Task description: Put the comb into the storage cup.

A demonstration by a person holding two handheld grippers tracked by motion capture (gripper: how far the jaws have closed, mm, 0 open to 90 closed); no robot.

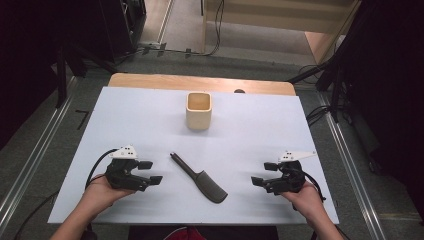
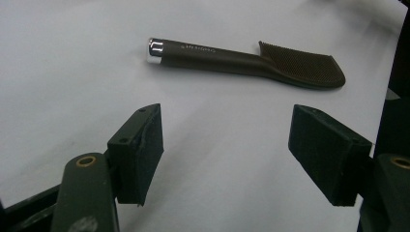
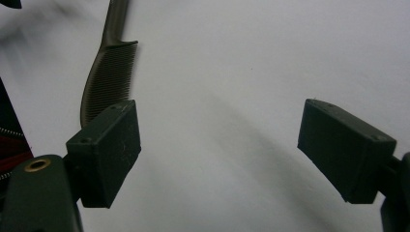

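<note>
Jaws on both grippers are gaping wide, gripping nothing: left gripper (image 1: pixel 150 171) and right gripper (image 1: pixel 264 173) are flanking the comb (image 1: pixel 200 179), which is lying flat on the table (image 1: pixel 250 135) before the cup (image 1: pixel 198 111).

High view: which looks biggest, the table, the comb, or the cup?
1. Table, by far.
2. Comb and cup look close: the comb is longer, the cup bulkier, and the cup stands farther from the camera, so no firm ranking.

Comb (image 2: pixel 251 60): matt brown plastic, finely ribbed teeth, glossy metal cap. Cup (image 1: pixel 198 111): smooth, cream, matt. Table (image 1: pixel 300 130): matt white sheet.
</note>
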